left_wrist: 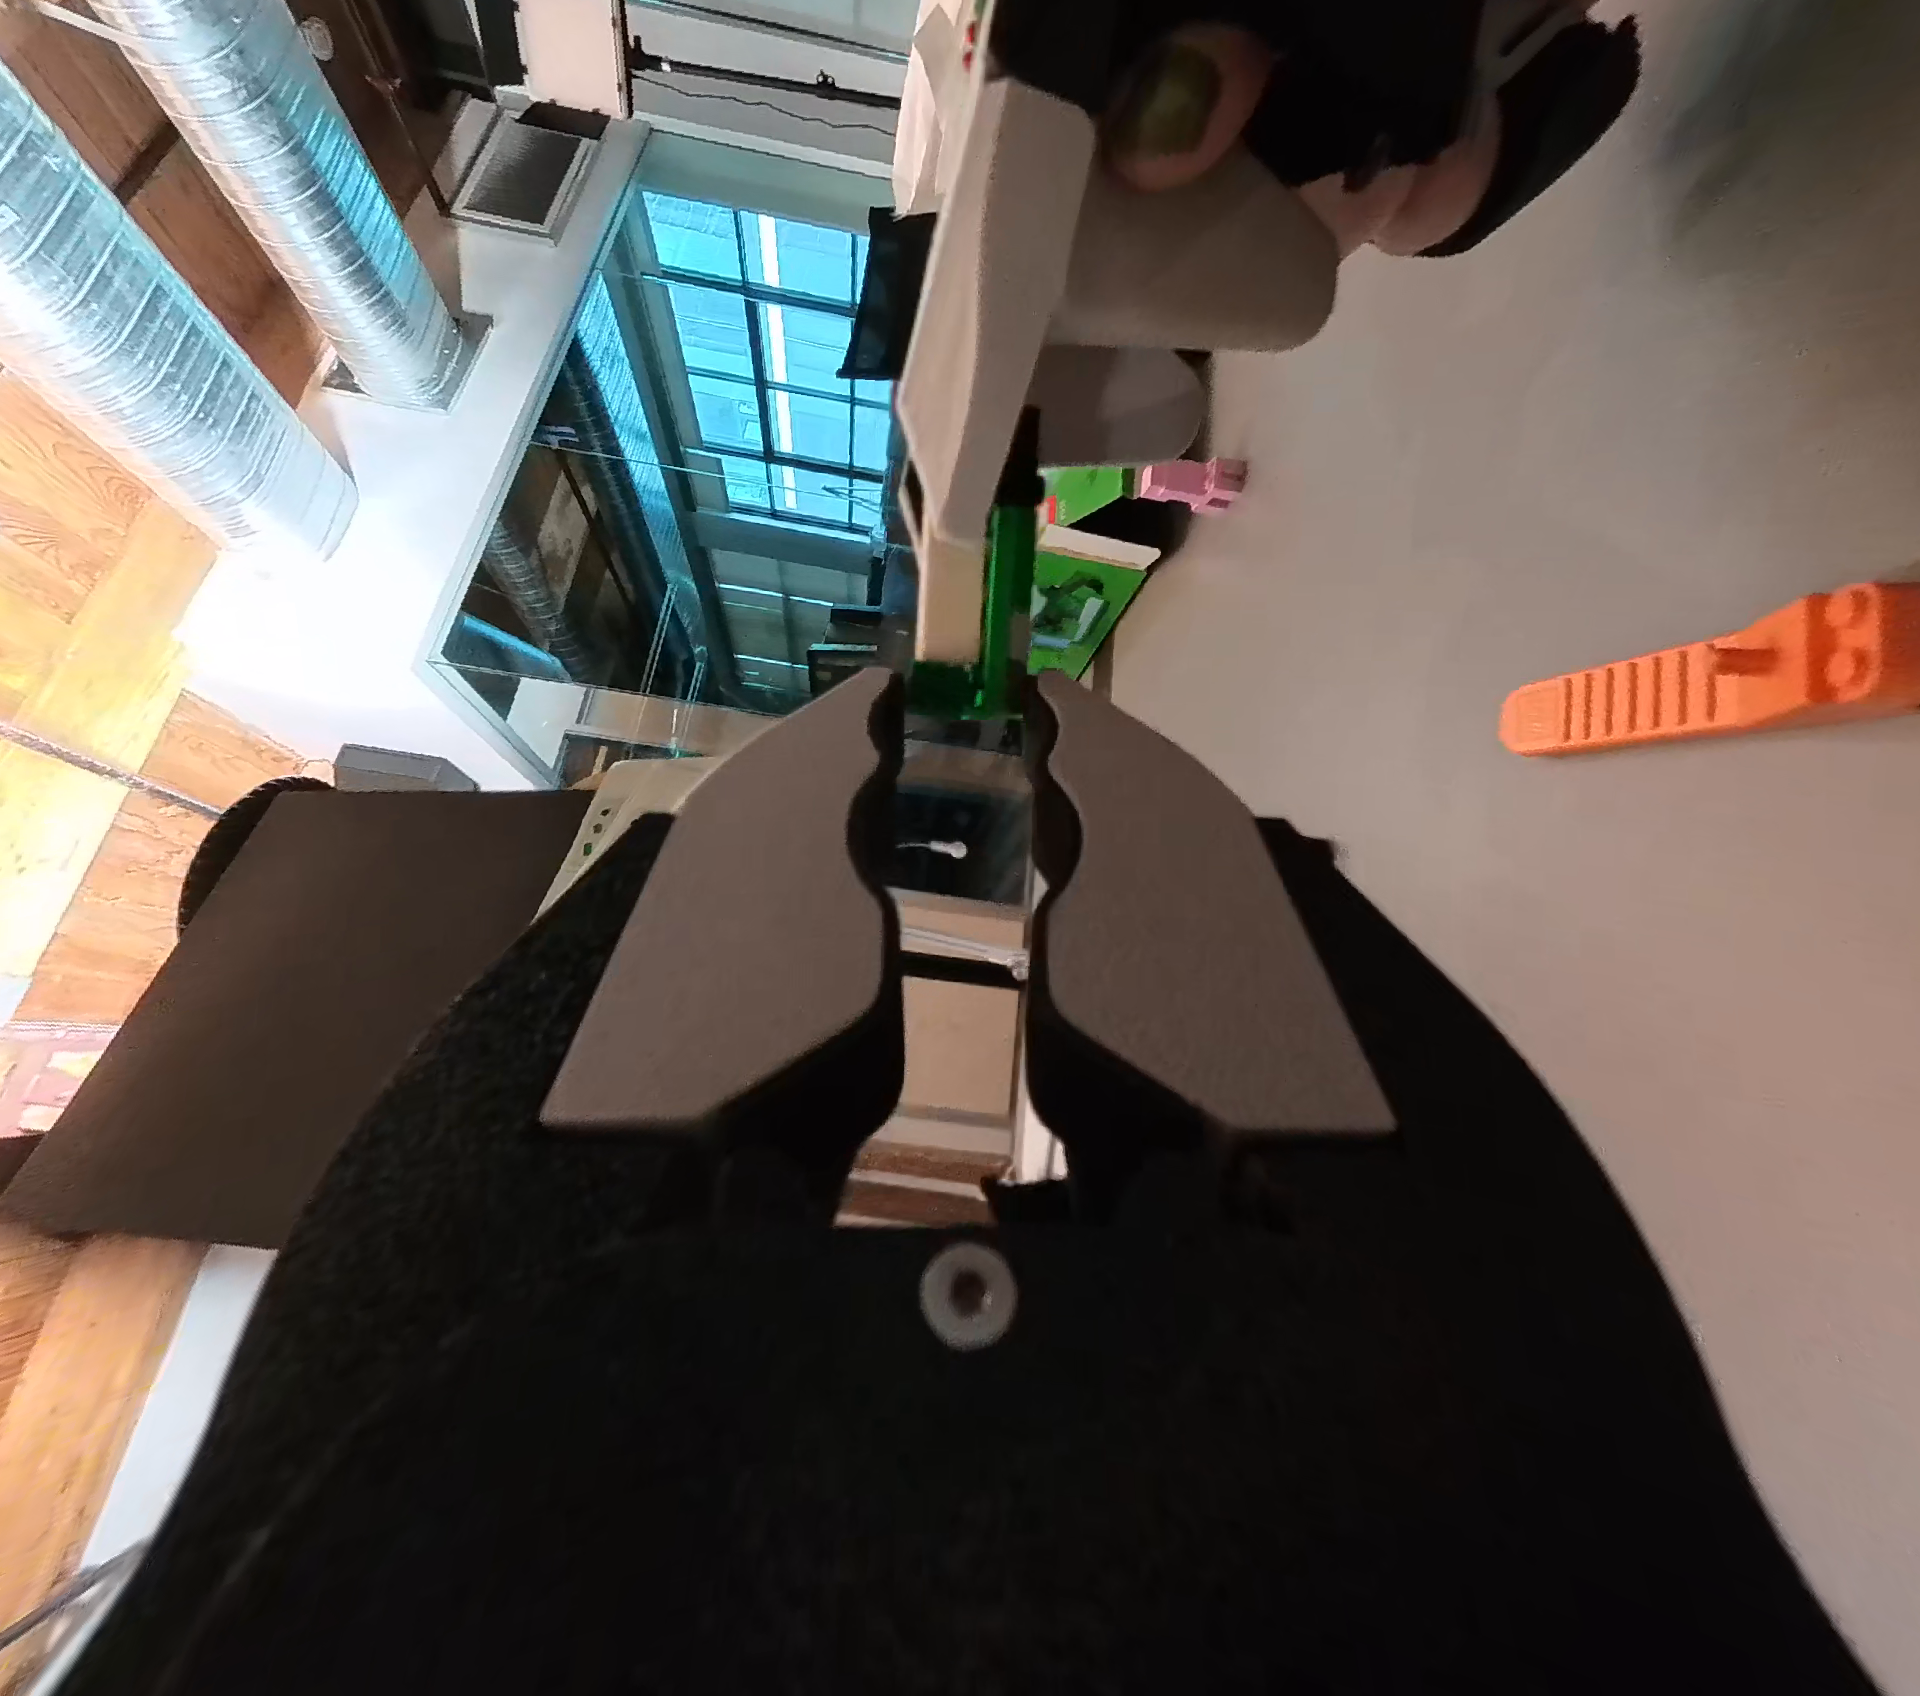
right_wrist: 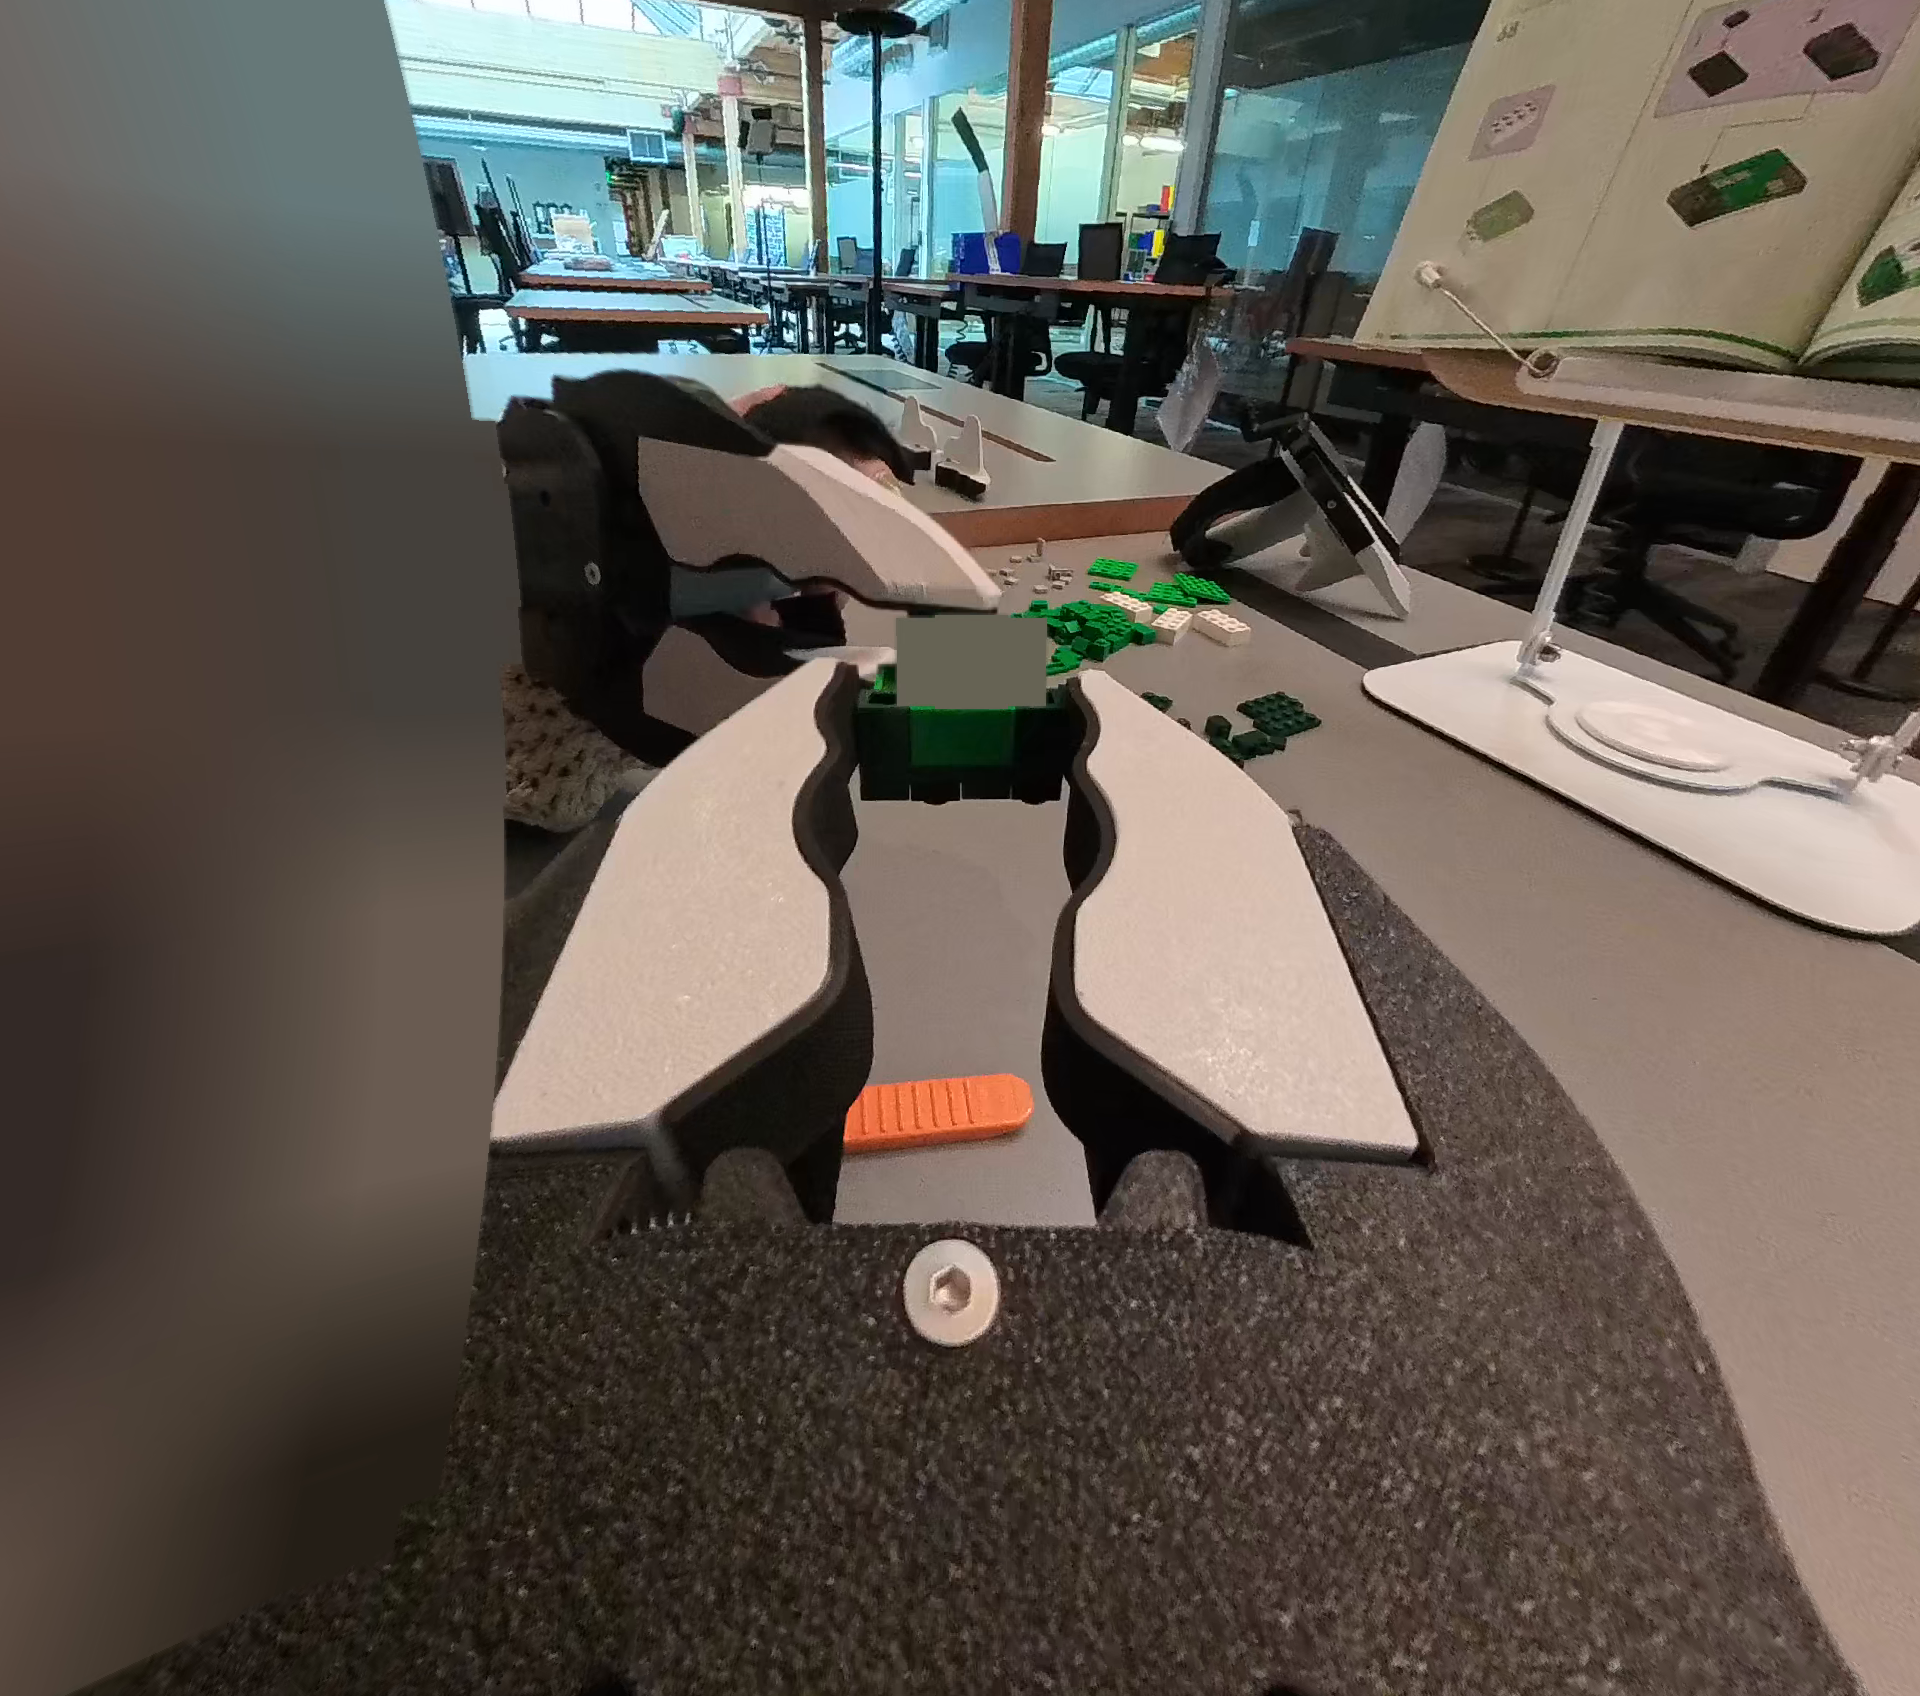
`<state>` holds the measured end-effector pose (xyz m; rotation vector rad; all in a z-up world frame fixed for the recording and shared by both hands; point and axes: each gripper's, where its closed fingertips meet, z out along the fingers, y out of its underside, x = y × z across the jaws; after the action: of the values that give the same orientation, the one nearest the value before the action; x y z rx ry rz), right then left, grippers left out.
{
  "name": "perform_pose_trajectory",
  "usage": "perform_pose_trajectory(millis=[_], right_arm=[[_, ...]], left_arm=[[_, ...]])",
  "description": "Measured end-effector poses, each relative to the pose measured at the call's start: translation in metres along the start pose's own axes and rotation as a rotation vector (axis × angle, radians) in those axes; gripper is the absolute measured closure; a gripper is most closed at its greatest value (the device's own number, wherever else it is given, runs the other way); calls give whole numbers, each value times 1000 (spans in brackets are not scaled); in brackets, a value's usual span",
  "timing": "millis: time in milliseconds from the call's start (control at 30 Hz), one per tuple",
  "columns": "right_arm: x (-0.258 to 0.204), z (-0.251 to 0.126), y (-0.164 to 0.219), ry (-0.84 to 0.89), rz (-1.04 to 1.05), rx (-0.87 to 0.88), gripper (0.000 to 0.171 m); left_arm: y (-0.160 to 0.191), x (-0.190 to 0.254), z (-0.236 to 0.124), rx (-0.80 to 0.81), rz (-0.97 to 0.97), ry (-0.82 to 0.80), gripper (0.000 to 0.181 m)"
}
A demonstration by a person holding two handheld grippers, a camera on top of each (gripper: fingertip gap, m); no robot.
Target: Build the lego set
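My right gripper (right_wrist: 961, 690) is shut on a dark and bright green lego assembly (right_wrist: 961, 747) and holds it above the grey table (right_wrist: 1455, 971). My left gripper (left_wrist: 964, 690) comes in from the left in the right wrist view (right_wrist: 894, 618) and meets the top of the assembly. Its jaws stand narrowly apart, closed on a small green brick (left_wrist: 948, 703) pressed against the assembly (left_wrist: 1006, 586). A patch hides the contact in the right wrist view. A finger (left_wrist: 966, 358) of the right gripper and a gloved hand (left_wrist: 1351, 36) show in the left wrist view.
An orange brick separator (right_wrist: 935, 1111) lies on the table under the right gripper; it also shows in the left wrist view (left_wrist: 1704, 680). Loose green and white bricks (right_wrist: 1122, 618) lie beyond. A pink piece (left_wrist: 1195, 483) lies apart. An open instruction book (right_wrist: 1662, 140) rests on a white stand (right_wrist: 1662, 773) at right.
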<state>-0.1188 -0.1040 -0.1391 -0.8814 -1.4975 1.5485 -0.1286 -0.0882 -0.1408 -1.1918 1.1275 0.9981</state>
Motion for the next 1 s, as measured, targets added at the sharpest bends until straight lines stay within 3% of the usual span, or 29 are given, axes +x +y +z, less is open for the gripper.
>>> perform_pose_trajectory(millis=[700,1000], right_arm=[[6,-2,0,-3,72,19,135],[7,-2,13,-24,88,-64,134]], left_arm=[[4,5,1,-64,-2,-23,163],[8,13,-2,-88,54,6,164]])
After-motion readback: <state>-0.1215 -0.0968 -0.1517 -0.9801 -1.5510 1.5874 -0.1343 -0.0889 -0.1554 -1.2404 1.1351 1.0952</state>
